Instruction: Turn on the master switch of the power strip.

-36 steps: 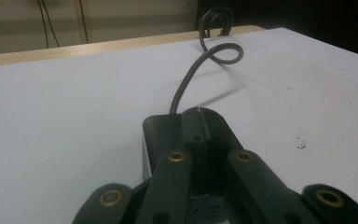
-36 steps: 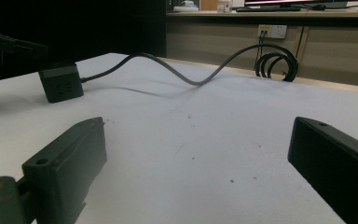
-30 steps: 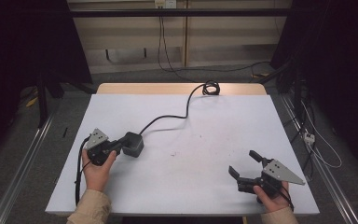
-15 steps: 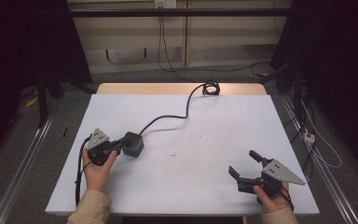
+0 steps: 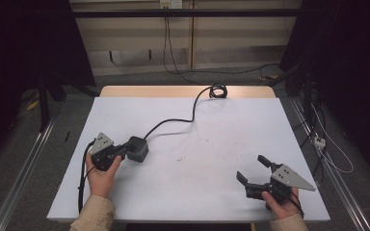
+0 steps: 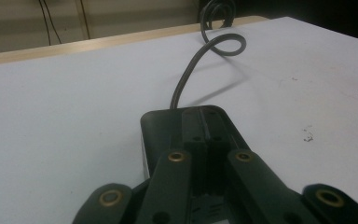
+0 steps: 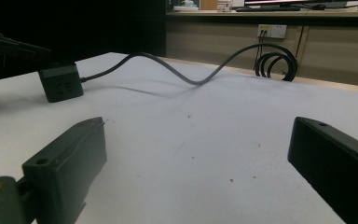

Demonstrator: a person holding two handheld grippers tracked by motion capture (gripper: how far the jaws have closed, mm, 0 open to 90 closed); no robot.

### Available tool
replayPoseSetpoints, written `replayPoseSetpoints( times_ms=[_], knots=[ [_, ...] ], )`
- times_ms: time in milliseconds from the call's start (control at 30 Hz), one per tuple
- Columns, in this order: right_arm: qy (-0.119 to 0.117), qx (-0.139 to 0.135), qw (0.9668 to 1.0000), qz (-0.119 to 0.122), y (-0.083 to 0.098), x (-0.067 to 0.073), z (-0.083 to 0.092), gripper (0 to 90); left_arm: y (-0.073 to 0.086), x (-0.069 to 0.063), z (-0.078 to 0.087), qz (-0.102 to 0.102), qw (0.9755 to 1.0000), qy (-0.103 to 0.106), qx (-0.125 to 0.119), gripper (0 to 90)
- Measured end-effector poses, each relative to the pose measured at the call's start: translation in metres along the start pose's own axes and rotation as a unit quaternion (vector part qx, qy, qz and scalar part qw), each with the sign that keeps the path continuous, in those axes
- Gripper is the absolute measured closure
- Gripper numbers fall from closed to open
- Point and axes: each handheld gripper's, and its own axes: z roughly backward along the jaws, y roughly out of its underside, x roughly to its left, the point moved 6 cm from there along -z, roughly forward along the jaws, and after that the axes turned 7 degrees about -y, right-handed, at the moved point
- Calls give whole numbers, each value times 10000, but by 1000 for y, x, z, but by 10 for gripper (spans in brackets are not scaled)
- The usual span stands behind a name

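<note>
A black power socket cube (image 5: 138, 147) sits on the white table (image 5: 197, 159) at the left, and its black cable (image 5: 173, 121) runs back to a coil (image 5: 217, 90) at the far edge. My left gripper (image 5: 124, 150) is shut, its fingertips lying against the cube's near top. In the left gripper view the joined jaws (image 6: 205, 116) cover the top of the cube (image 6: 158, 126). My right gripper (image 5: 251, 167) stands open near the front right, nothing between its fingers. The right gripper view looks between its jaws (image 7: 198, 140) at the cube (image 7: 60, 83) far off at the left.
The table's wooden far edge (image 5: 173, 91) shows behind the white surface. Cables hang down the back wall (image 5: 166, 38) and lie on the floor at the right (image 5: 327, 144). Small dark specks (image 5: 179, 158) mark the middle of the table.
</note>
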Motion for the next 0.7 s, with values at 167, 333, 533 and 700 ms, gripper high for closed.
replayPoseSetpoints(
  times_ms=[167, 333, 533, 700],
  knots=[
    [5, 11, 10000, 25, 0, 0, 1, 36, 0, 0, 0, -34, 10000, -15, 22, 900],
    [3, 6, 10000, 26, 0, 0, 1, 36, 1, -1, -1, -50, 10000, -32, 18, 900],
    [7, 7, 10000, 24, 0, 0, 1, 36, 1, -1, -2, -43, 10000, -26, 15, 900],
    [8, 10, 10000, 25, 0, 0, 1, 36, 1, -3, -2, -83, 10000, -39, 12, 900]
  ],
)
